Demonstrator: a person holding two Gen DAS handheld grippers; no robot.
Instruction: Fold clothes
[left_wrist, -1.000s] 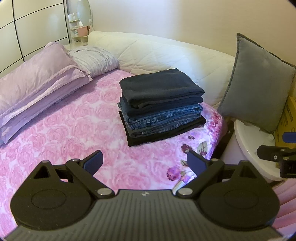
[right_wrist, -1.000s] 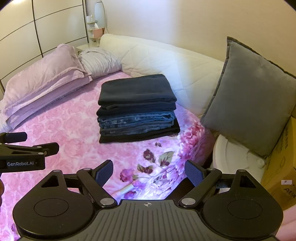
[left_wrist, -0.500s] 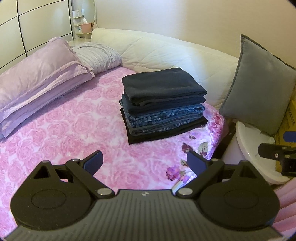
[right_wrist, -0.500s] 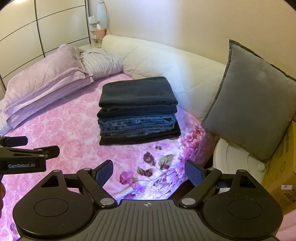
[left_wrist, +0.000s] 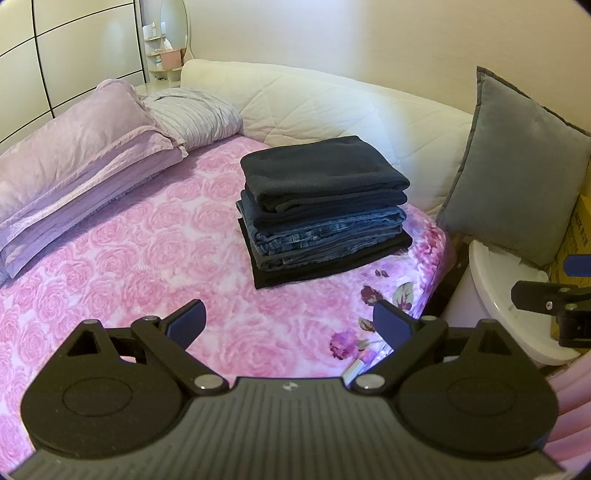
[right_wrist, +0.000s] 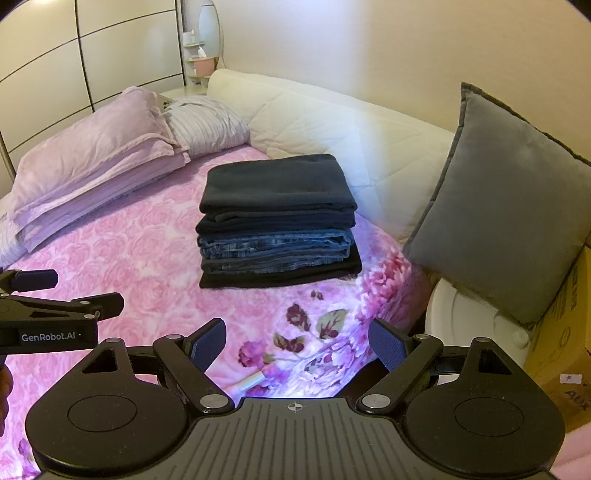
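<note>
A neat stack of folded clothes (left_wrist: 325, 210) sits on the pink rose bedspread (left_wrist: 147, 258) near the bed's far right corner: dark navy fleece on top, blue jeans in the middle, black cloth at the bottom. It also shows in the right wrist view (right_wrist: 279, 221). My left gripper (left_wrist: 288, 323) is open and empty, held above the bedspread short of the stack. My right gripper (right_wrist: 297, 343) is open and empty, over the bed's near right edge. The left gripper shows side-on in the right wrist view (right_wrist: 55, 310).
Lilac pillows (left_wrist: 74, 155) and a striped pillow (left_wrist: 195, 118) lie at the bed's left. A cream quilted headboard (left_wrist: 332, 103) runs behind. A grey cushion (left_wrist: 517, 166) leans on a white round stand (left_wrist: 506, 295) at right, beside a yellow cardboard box (right_wrist: 565, 332).
Both grippers have drawn back and risen slightly, so the stack sits a little farther off. Both stay open and empty. The stack has not moved.
</note>
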